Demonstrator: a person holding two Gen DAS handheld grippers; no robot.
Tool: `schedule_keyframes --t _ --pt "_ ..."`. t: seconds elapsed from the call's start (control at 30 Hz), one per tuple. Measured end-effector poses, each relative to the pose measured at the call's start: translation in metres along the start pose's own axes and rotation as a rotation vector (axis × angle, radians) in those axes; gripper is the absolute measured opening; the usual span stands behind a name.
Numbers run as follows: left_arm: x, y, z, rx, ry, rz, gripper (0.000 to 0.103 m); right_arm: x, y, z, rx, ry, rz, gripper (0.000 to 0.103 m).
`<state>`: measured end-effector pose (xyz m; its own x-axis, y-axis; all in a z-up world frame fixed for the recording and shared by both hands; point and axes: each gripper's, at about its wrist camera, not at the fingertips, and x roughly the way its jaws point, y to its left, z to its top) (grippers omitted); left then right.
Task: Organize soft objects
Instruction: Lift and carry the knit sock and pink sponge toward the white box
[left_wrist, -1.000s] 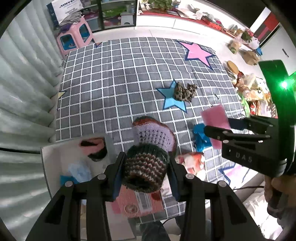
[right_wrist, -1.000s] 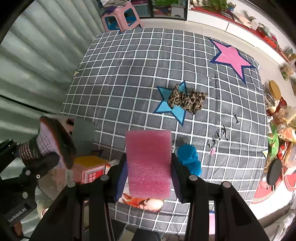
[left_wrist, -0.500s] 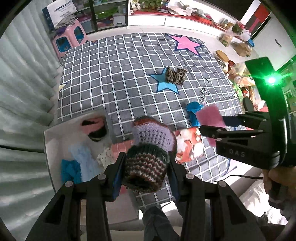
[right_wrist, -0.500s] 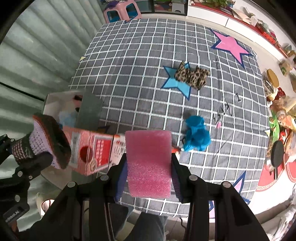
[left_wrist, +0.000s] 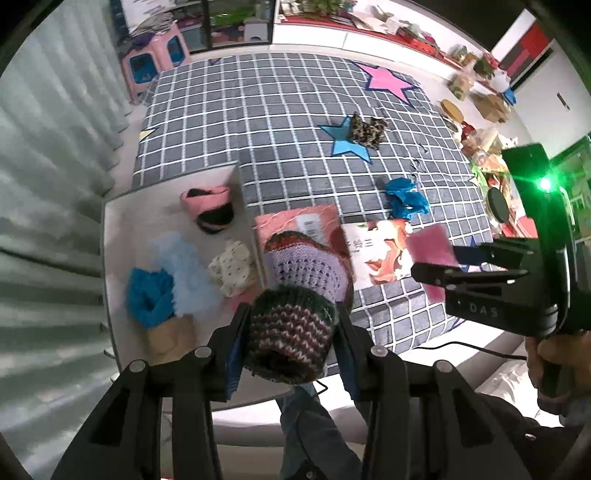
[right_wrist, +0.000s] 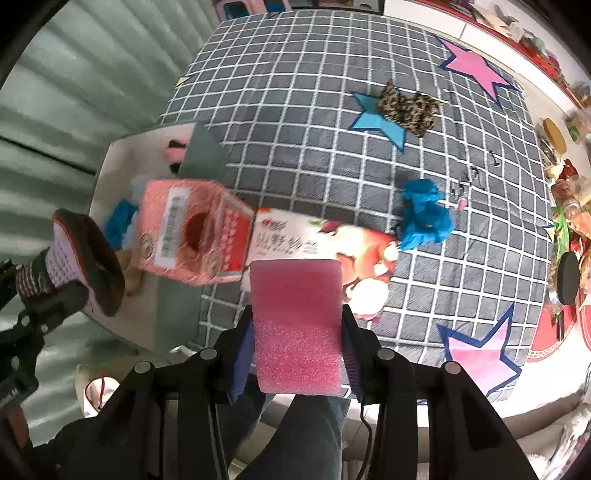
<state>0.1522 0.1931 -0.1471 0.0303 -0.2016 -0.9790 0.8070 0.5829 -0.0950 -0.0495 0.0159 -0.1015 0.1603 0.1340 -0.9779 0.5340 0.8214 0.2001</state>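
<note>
Knitted hat: lower centre of the left view, clamped in the left gripper.
Pink sponge: lower centre of the right view, pinched in the right gripper.
White bin: centre left, holding other soft things.
Next step, likely: carry each over the bin and let go only once clear of its wall.
Caution: avoid the pink carton beside the bin.

Pink carton blurred; knitted sock hides part of it
</note>
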Motion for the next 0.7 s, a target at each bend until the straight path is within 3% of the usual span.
schedule_keyframes --t 0.4,0.7 --pt "-0.011 0.066 -0.033 -0.191 -0.043 0.038 0.046 -0.011 0.069 0.009 -0.160 -0.015 0.019 0.044" --pt "-0.003 0.105 -0.061 -0.299 -0.019 0.074 0.046 -0.001 0.128 0.020 -0.293 0.004 0.042 0.044"
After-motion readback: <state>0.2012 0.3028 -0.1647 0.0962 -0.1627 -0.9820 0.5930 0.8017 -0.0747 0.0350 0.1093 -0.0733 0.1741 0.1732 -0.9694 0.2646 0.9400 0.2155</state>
